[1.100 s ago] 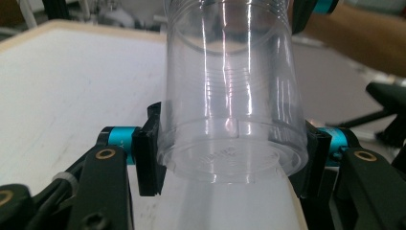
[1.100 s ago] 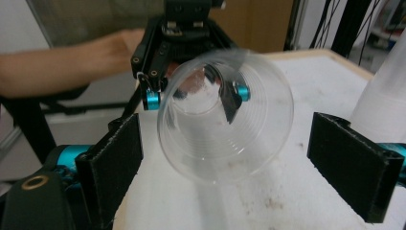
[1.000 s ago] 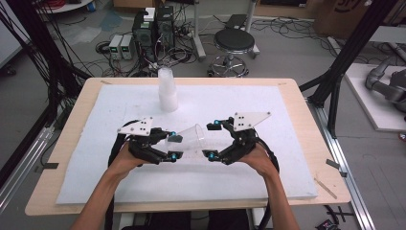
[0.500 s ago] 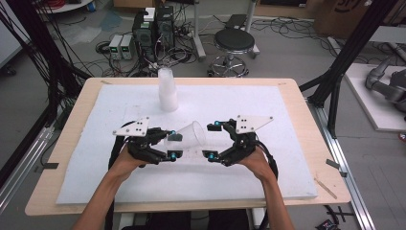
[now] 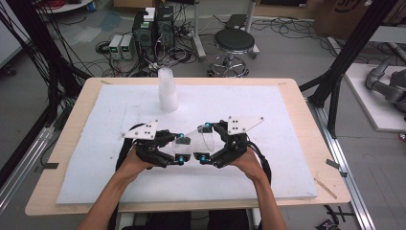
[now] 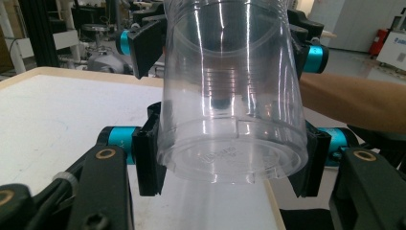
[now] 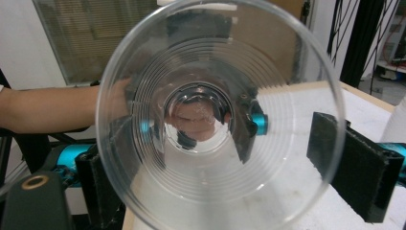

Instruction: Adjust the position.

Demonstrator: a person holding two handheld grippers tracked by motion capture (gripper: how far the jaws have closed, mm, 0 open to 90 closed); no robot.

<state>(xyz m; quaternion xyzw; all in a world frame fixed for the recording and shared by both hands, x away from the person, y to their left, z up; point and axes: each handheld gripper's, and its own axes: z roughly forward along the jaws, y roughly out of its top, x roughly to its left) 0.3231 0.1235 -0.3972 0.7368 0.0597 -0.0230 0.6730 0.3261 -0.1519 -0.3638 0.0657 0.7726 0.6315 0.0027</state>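
Observation:
A clear plastic cup (image 5: 197, 140) lies on its side in the air between my two grippers, just above the white mat (image 5: 268, 115). My left gripper (image 5: 179, 148) is shut on the cup's base end; in the left gripper view both pads press the cup (image 6: 232, 105) near its bottom. My right gripper (image 5: 205, 143) holds the wide rim end from the opposite side. The right gripper view looks straight into the cup's mouth (image 7: 220, 115), with a pad (image 7: 354, 167) on each side of the wall.
A stack of clear cups (image 5: 167, 93) stands upright at the back middle of the mat. The wooden table edge (image 5: 62, 158) frames the mat. A stool (image 5: 234, 43) and electronics boxes (image 5: 153, 28) sit on the floor beyond the table.
Both grippers stay nearly still with the cup between them; no visible change in grip.

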